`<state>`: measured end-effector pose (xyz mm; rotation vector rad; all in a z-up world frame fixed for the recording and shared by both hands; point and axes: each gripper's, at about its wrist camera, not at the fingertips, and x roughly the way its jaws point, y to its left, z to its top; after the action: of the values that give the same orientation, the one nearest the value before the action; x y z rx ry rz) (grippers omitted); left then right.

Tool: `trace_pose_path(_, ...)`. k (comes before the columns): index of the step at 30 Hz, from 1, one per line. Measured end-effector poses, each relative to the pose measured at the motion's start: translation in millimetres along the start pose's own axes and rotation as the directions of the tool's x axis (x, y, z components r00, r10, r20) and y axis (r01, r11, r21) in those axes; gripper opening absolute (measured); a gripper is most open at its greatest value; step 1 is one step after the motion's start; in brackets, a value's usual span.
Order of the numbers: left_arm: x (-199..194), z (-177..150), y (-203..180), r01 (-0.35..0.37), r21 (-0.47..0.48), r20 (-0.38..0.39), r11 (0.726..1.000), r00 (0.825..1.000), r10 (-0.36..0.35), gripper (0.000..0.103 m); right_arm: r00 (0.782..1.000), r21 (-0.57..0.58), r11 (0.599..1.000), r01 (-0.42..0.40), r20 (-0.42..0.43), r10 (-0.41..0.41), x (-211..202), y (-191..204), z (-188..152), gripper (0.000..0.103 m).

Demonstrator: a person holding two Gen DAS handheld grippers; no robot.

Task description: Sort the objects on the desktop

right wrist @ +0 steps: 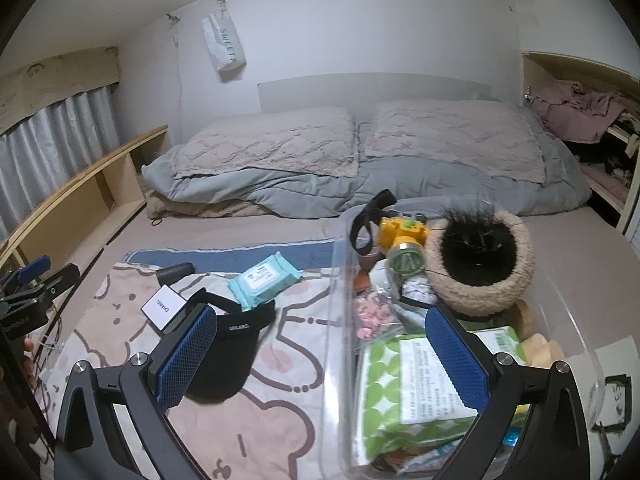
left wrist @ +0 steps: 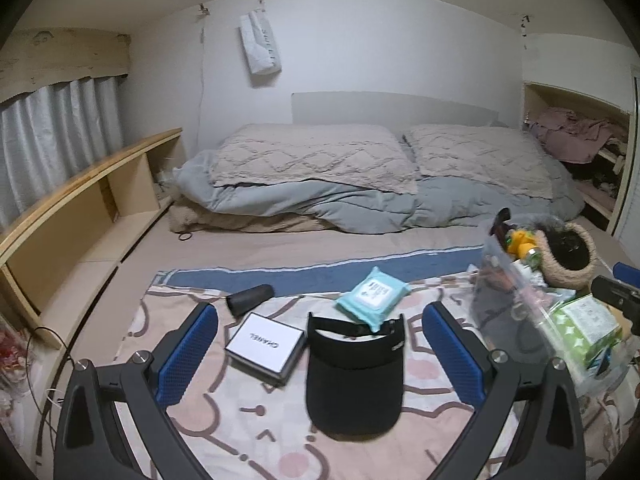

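A black sun visor [left wrist: 354, 376] lies on the patterned cloth [left wrist: 248, 412], between the fingers of my open, empty left gripper [left wrist: 320, 356]. Beside it lie a white box with black lettering [left wrist: 265, 345], a teal wipes pack [left wrist: 373, 297] and a black cylinder [left wrist: 250, 299]. The visor [right wrist: 230, 350], box [right wrist: 164, 306], wipes [right wrist: 264, 280] and cylinder [right wrist: 176, 273] also show in the right wrist view. My right gripper [right wrist: 320, 356] is open and empty over the near rim of a clear plastic bin [right wrist: 340, 320], which holds a green packet [right wrist: 412, 392], a fuzzy hat [right wrist: 480, 264] and a yellow toy [right wrist: 402, 234].
A folded grey duvet with two pillows [left wrist: 360, 176] lies at the back of the bed. A wooden shelf [left wrist: 80, 216] runs along the left. A cubby with clothes [left wrist: 576, 140] is at the right. The left gripper's body [right wrist: 36, 288] shows at the left edge of the right wrist view.
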<state>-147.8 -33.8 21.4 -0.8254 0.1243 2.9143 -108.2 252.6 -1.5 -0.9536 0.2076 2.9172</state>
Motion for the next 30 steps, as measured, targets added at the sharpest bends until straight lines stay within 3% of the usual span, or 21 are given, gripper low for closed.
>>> trace_pose_path(13, 23.2, -10.4, 38.8, 0.001, -0.069, -0.024, 0.998, 1.000, -0.003, 0.103, 0.999, -0.052, 0.997, -0.049, -0.003, 0.049, 17.9, 38.2, -0.8, 0.103)
trace_pose_path(24, 40.9, -12.9, 53.5, -0.026, -0.063, -0.008, 0.998, 1.000, 0.025, 0.103, 0.997, -0.043, 0.997, -0.066, -0.030, 0.065, 49.1, 48.3, -1.2, 0.103)
trace_pose_path(30, 61.2, -15.2, 76.6, -0.027, -0.123, -0.021, 0.992, 0.999, 0.025, 0.103, 0.996, -0.050, 0.996, -0.071, -0.049, 0.068, 66.5, 52.2, -2.2, 0.103)
